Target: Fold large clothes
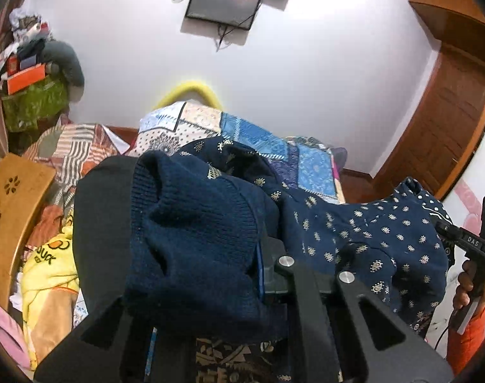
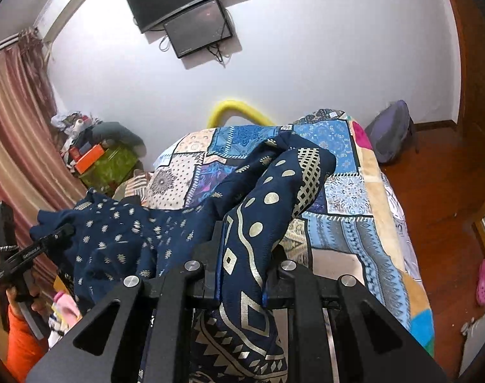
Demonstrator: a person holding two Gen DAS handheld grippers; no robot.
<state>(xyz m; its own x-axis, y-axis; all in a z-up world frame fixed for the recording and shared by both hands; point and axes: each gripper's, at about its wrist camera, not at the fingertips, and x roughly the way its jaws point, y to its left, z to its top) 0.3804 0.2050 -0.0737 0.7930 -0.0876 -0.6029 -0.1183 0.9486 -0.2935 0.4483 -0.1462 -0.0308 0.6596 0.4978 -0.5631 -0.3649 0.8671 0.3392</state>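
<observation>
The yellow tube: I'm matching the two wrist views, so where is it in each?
Left wrist: yellow tube sits upper centre, behind the quilt.
Right wrist: yellow tube sits centre, above the quilt.
Shared landmark: the wall screens.

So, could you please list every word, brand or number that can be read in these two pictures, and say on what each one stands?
"DAS": white letters on the black body of the right gripper, seen from the left wrist.
"DUCK": black letters on the yellow cloth; a second line under it is partly hidden.
White lettering on the left gripper, seen from the right wrist: too small and blurred to read.
Nothing legible on the navy printed garment.
</observation>
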